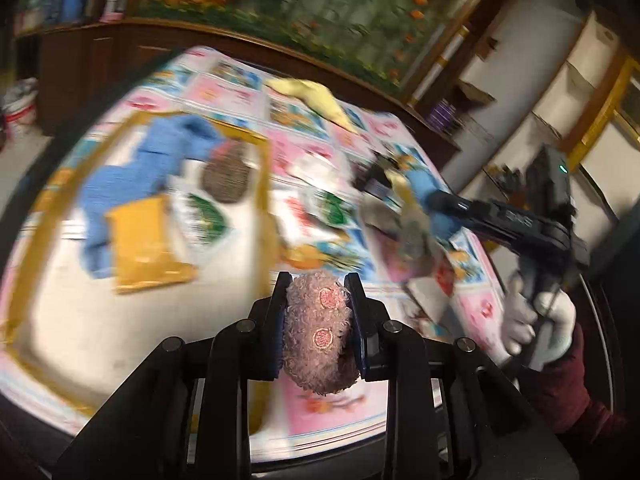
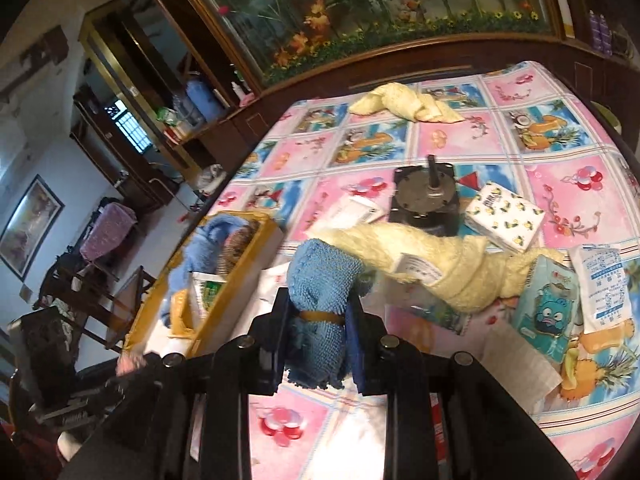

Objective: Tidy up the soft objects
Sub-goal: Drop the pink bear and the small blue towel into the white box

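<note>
1. The left gripper (image 1: 318, 320) has its fingers clamped on a fuzzy pink soft toy (image 1: 320, 332), held above the tabletop (image 1: 320, 412).
2. The right gripper (image 2: 318, 344) has its fingers clamped on a rolled blue cloth (image 2: 320, 280) bound by a rubber band (image 2: 322, 315).
3. Just beyond the roll, a long yellow towel (image 2: 440, 256) lies across tissue packets (image 2: 506, 220).
4. To the left, a yellow-edged box (image 2: 236, 280) holds another blue cloth (image 2: 208, 240).
5. A second yellow towel (image 2: 404, 104) sits at the far edge.
</note>
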